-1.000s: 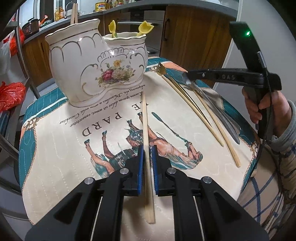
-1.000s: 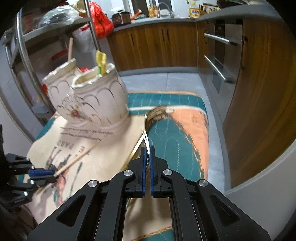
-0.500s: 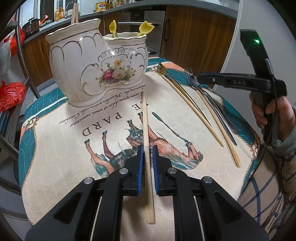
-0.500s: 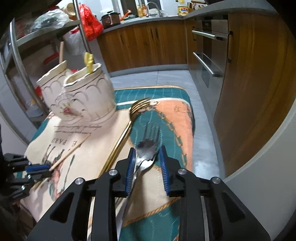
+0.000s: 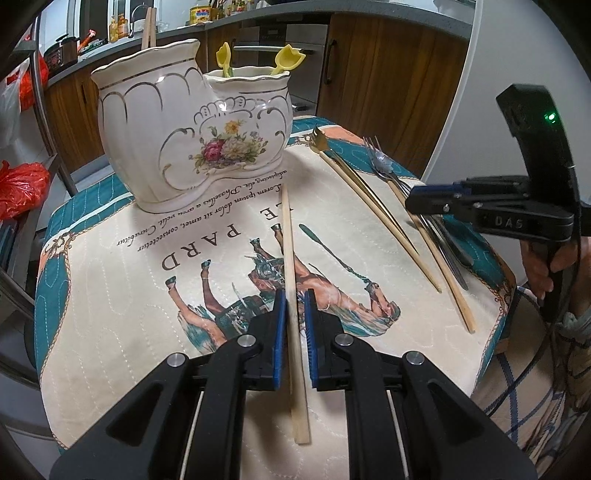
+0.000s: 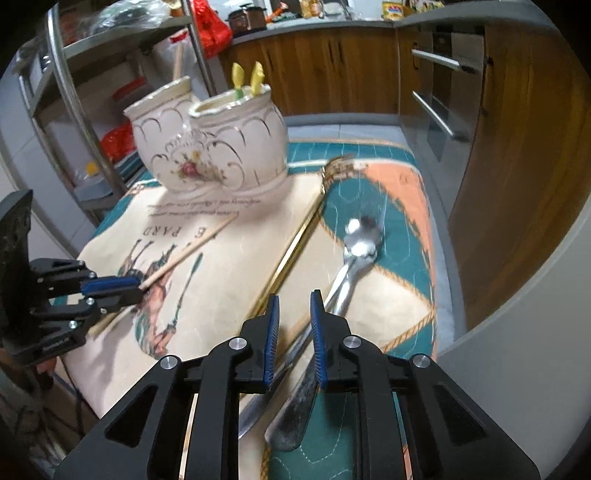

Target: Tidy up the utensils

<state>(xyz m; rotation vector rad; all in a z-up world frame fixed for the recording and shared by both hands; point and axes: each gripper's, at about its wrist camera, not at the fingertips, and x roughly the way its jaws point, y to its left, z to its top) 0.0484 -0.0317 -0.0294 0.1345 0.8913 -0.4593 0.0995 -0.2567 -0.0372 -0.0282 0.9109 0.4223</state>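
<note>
Because the wooden chopstick [image 5: 293, 295] lies flat on the quilted mat [image 5: 110, 295], the left tool [image 5: 294, 321] straddles it low down with its blue pads nearly together, one on each side of the stick; whether they actually press on the wood I cannot tell, though the narrow gap suggests a grip about to lift it. Pale and slender, the chopstick points away toward the holder, its near end past the pads.

While its jaws are closing, the right tool [image 6: 293, 325] comes in over the steel cutlery [image 6: 343, 280] at the mat's right side; handles pass between the pads without being pinched yet. That pile, apparently a fork and a spoon with dull, worn handles, overlaps, which probably makes a single clean pick awkward. Just beside it lie a gold fork [image 5: 354, 184] and another pale chopstick [image 5: 439, 266], roughly parallel and still waiting on the bench.

Farther back stands the cream ceramic holder [image 5: 166, 129], two joined pots with gilt scallops and a flower bouquet, upright at the mat's far edge. Two yellow-ended utensils [image 5: 284, 61] already stick out of its right pot and wooden sticks [image 5: 149, 27] out of the left, so sorting by kind seems intended.
</note>
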